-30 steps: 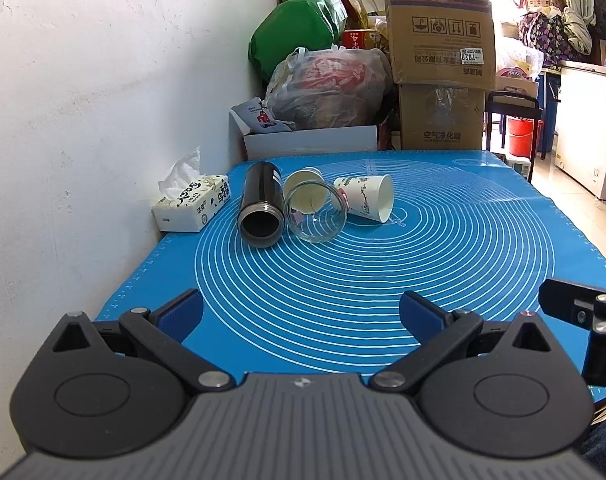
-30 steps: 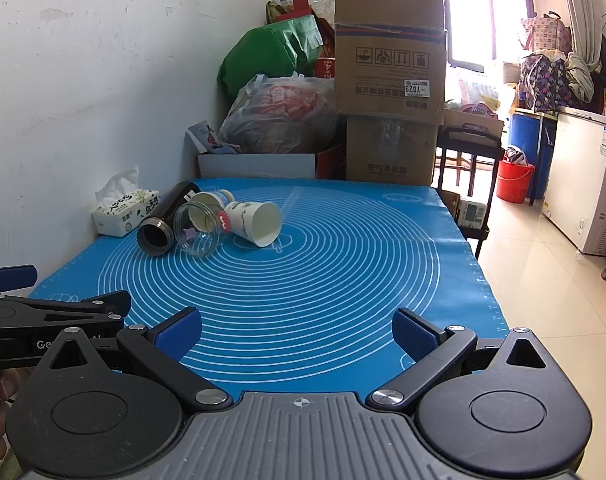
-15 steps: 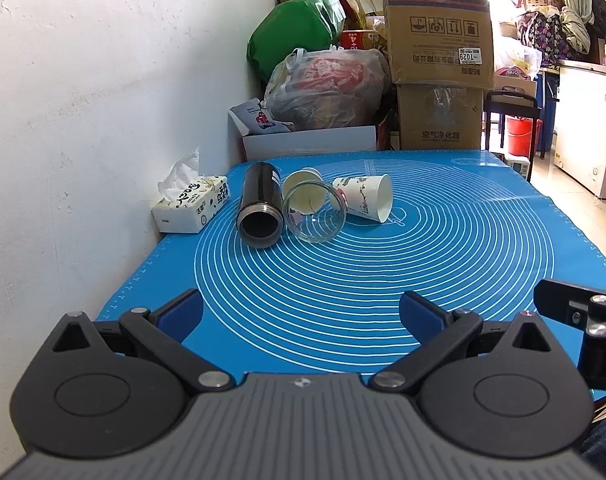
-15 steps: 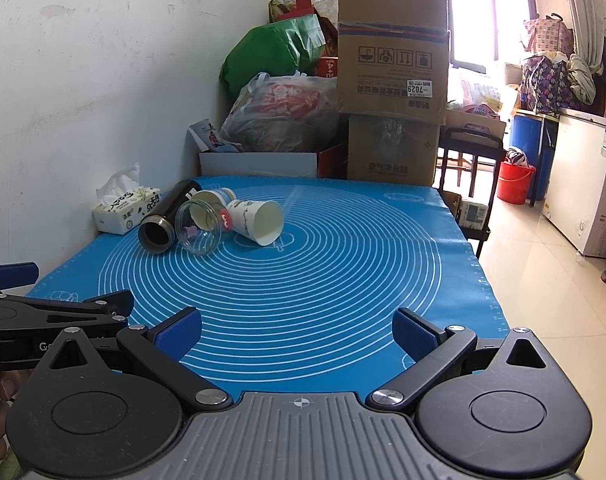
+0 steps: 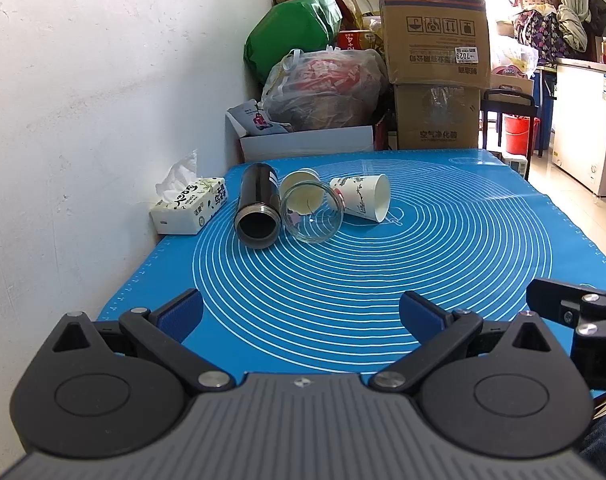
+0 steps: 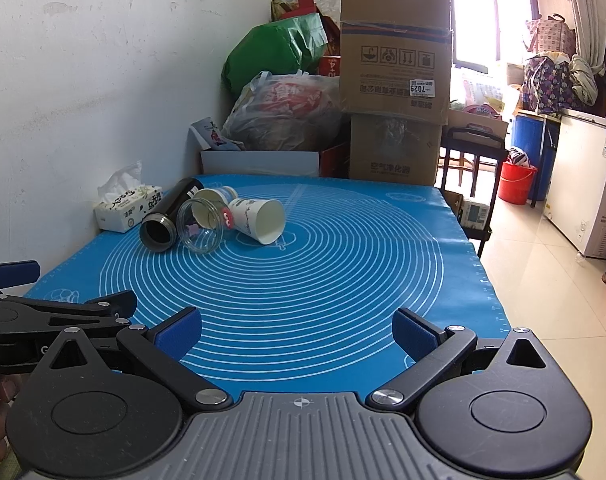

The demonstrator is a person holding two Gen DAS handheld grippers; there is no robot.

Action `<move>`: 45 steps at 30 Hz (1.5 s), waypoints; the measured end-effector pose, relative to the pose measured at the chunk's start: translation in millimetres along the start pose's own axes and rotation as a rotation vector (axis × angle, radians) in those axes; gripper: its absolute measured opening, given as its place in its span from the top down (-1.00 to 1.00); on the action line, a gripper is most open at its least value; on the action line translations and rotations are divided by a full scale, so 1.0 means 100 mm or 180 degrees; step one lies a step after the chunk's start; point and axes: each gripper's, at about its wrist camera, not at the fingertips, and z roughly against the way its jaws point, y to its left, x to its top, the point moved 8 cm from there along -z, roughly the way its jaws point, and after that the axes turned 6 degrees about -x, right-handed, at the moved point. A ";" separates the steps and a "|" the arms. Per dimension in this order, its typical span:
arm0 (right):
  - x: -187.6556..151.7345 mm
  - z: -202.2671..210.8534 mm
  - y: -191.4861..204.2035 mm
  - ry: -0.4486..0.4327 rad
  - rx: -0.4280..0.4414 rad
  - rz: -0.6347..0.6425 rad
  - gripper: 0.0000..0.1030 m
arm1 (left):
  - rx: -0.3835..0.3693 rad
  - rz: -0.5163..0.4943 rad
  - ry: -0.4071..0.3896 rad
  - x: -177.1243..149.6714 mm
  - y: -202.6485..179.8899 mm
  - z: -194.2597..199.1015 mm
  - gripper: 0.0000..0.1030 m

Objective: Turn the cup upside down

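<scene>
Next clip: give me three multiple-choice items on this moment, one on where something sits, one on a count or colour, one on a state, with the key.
1. Where is the tissue box?
A. By the wall, left of the flask
B. At the mat's right edge
C. Between the jaws of the left gripper

2. How many vessels lie in the cluster on the mat?
A. Two
B. Four
C. Six

3. How does the printed paper cup sit?
A. Upright
B. Upside down
C. On its side

Key:
1 A, it sits at the wall beside the black flask.
2 B, flask, glass jar, printed cup, and another paper cup behind the jar.
3 C, its mouth faces sideways, and both the left gripper and right gripper are open, far off it.
</scene>
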 end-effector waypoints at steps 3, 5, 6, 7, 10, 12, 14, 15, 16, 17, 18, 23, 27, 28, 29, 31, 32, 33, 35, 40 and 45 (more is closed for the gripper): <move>-0.01 0.00 0.01 0.0005 0.0005 0.0006 -1.00 | 0.0005 0.0007 -0.0006 0.00 0.01 0.01 -0.99; -0.01 0.00 0.02 0.0004 0.0007 0.0009 -1.00 | 0.0010 0.0010 -0.0007 0.00 0.01 0.01 -0.99; -0.01 0.00 0.02 0.0005 0.0006 0.0009 -1.00 | 0.0008 0.0008 -0.0006 0.00 0.01 0.01 -0.99; -0.01 0.00 0.02 0.0007 0.0005 0.0008 -1.00 | 0.0007 0.0006 -0.0006 0.00 0.01 0.01 -0.99; 0.00 0.00 0.02 0.0007 0.0004 0.0006 -1.00 | 0.0008 0.0009 -0.0006 0.00 0.01 0.01 -0.99; 0.00 0.00 0.02 0.0007 0.0005 0.0008 -1.00 | 0.0010 0.0010 -0.0008 0.00 0.01 0.01 -0.99; 0.00 0.00 0.02 0.0007 0.0005 0.0008 -1.00 | 0.0009 0.0010 -0.0008 0.00 0.01 0.01 -0.99; 0.00 0.00 0.02 0.0008 0.0009 0.0009 -1.00 | 0.0008 0.0010 -0.0007 0.00 0.01 0.01 -0.99; 0.00 0.00 0.02 0.0008 0.0007 0.0010 -1.00 | 0.0008 0.0009 -0.0008 0.00 0.01 0.00 -0.99; 0.00 0.00 0.02 0.0008 0.0007 0.0011 -1.00 | 0.0007 0.0008 -0.0007 0.00 0.01 0.00 -0.99; 0.00 0.00 0.02 0.0008 0.0008 0.0011 -1.00 | 0.0007 0.0008 -0.0006 0.00 0.01 0.00 -0.99; 0.00 -0.01 0.02 0.0008 0.0004 0.0010 -1.00 | 0.0005 0.0009 -0.0007 0.00 0.02 0.01 -0.99; 0.00 -0.01 0.02 0.0007 0.0004 0.0009 -1.00 | 0.0006 0.0006 -0.0005 0.00 0.01 0.01 -0.99; 0.00 0.00 0.02 0.0007 0.0004 0.0008 -1.00 | 0.0008 0.0006 -0.0006 0.00 0.01 0.01 -0.99; 0.00 -0.01 0.02 0.0007 0.0006 0.0010 -1.00 | 0.0008 0.0007 -0.0006 0.00 0.01 0.01 -0.99; 0.00 -0.01 0.02 0.0007 0.0006 0.0010 -1.00 | 0.0006 0.0006 -0.0005 0.00 0.01 0.01 -0.99; 0.00 -0.01 0.02 0.0007 0.0006 0.0010 -1.00 | 0.0007 0.0006 -0.0006 0.00 0.01 0.01 -0.99; 0.00 -0.01 0.02 0.0007 0.0005 0.0009 -0.99 | 0.0007 0.0005 -0.0007 0.00 0.01 0.01 -0.99; 0.00 -0.01 0.02 0.0007 0.0005 0.0008 -1.00 | 0.0007 0.0001 -0.0005 0.00 0.01 0.01 -0.99; 0.00 -0.02 0.01 0.0011 0.0004 -0.0001 -0.99 | 0.0008 -0.0002 0.0006 0.00 0.02 -0.01 -0.99; 0.03 -0.03 -0.02 0.0021 0.0010 -0.0023 -0.99 | 0.0011 -0.0008 0.0023 0.01 0.01 -0.03 -0.99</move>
